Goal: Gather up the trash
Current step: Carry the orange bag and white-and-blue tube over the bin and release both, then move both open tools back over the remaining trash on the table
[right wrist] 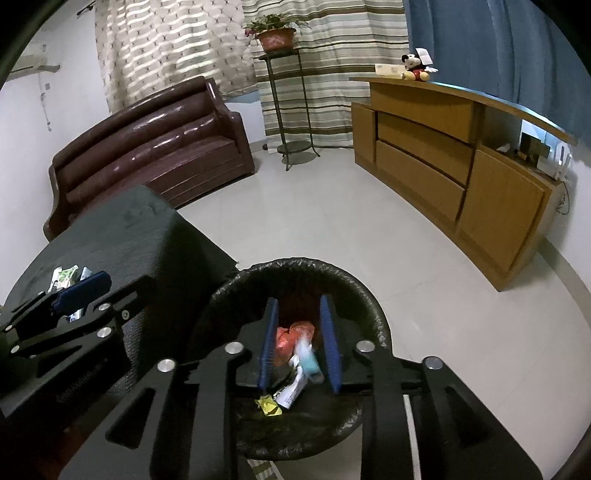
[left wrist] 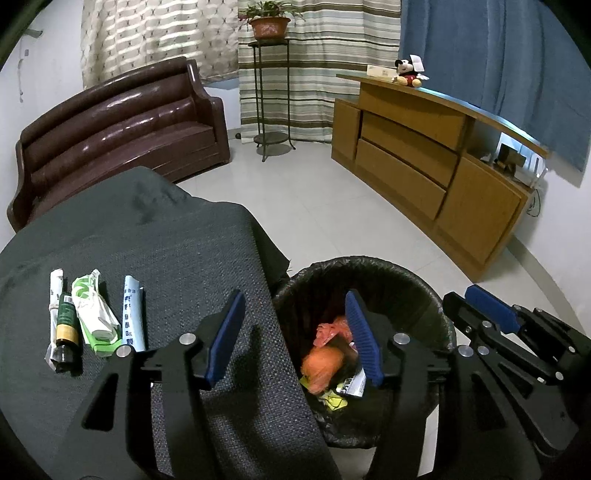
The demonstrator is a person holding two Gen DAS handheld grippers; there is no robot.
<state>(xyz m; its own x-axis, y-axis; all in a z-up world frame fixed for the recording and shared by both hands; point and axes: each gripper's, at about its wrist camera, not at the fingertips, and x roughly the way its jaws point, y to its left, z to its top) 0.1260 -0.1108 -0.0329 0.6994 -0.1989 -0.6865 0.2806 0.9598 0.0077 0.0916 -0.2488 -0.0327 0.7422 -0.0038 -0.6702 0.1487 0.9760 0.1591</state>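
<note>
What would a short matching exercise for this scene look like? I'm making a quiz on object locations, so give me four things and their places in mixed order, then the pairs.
Things:
1. Dark glass bottle
2. Orange plastic bag
3. Mickey Mouse plush
4. Potted plant

Places:
A. On the tall metal stand
B. Inside the black-lined trash bin
C. On top of the wooden cabinet
D. On the dark cloth-covered table

Pairs: 1-D, 2-B, 3-C, 4-A

Dim indoor light, sofa glare, fisheye-bent edges.
</note>
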